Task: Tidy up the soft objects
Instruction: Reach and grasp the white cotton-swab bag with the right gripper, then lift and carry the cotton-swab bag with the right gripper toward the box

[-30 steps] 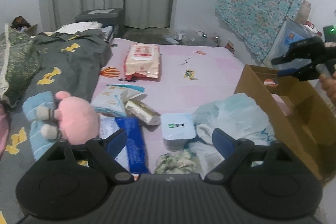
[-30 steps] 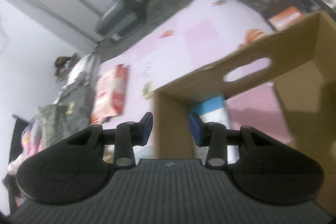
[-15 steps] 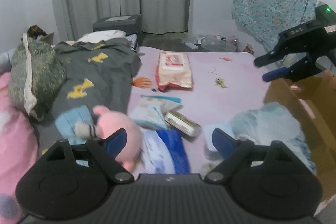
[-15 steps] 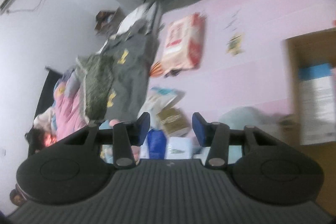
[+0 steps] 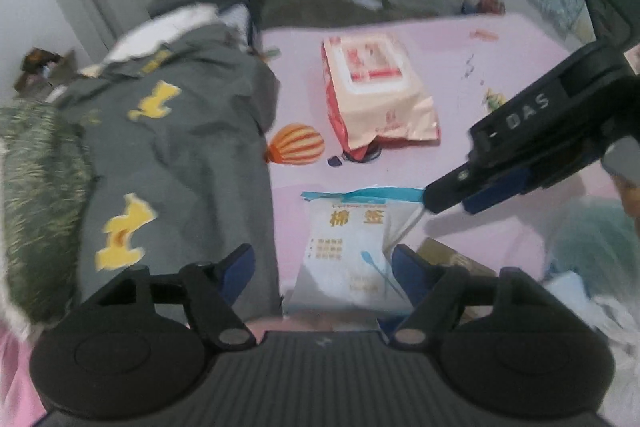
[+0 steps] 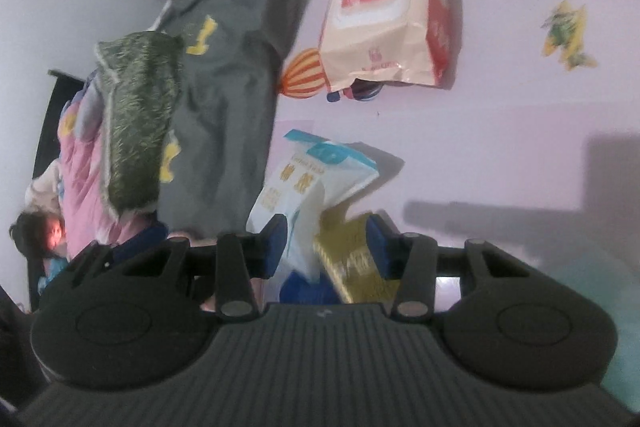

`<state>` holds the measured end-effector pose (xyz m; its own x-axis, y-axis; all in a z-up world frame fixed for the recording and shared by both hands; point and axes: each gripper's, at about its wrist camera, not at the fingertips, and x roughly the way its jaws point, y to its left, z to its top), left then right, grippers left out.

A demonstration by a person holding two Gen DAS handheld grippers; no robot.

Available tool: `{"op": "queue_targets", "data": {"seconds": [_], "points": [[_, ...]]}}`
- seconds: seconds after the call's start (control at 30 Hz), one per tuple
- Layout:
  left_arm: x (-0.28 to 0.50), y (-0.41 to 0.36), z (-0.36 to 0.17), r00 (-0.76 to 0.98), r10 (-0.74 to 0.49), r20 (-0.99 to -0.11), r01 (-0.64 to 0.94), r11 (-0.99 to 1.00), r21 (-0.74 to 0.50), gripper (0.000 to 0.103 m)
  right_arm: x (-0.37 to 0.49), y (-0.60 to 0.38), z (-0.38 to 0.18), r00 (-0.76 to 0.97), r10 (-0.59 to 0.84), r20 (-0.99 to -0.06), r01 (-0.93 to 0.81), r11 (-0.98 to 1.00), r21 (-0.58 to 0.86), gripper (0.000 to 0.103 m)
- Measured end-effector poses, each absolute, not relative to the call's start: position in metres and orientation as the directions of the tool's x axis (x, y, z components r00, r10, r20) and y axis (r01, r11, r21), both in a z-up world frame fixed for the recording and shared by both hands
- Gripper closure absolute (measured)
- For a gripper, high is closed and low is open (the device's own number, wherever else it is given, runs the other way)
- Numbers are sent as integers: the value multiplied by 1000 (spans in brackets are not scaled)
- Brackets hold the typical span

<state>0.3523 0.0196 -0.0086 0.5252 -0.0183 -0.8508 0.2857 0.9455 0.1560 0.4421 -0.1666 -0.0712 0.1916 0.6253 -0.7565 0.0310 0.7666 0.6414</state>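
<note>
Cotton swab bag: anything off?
Yes. The cotton swab bag is torn open at its top right corner, with a swab stick poking out. It lies partly over a gold box.

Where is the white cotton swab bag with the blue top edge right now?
The cotton swab bag lies on the pink sheet, just right of the grey blanket, nearer the cameras than the wet wipes pack.

left claw [image 5: 320, 267] closing, nothing gripped | cotton-swab pack [image 5: 352, 251] between its pads, on pink bed [image 5: 480, 59] | right claw [image 5: 448, 199] above pack
</note>
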Motion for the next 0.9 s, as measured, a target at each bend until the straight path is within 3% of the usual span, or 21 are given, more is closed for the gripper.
{"op": "queue_targets", "data": {"seconds": [0.4,0.5,0.63,0.9], "points": [[428,35,-66,262,-138,-955,299,953,-55,19,494,-146,-148,120,691,-713,175,692,700,60],[436,37,-75,230,-127,-965,280,958,-59,20,497,-146,-150,122,702,-701,180,679,712,61],[439,32,-70,240,-125,-963,280,958,-54,34,500,-142,-152,122,706,-698,170,678,715,67],[440,34,-57,260,-119,-958,235,970,-56,36,502,-142,-138,174,716,-676,156,658,736,83]]}}
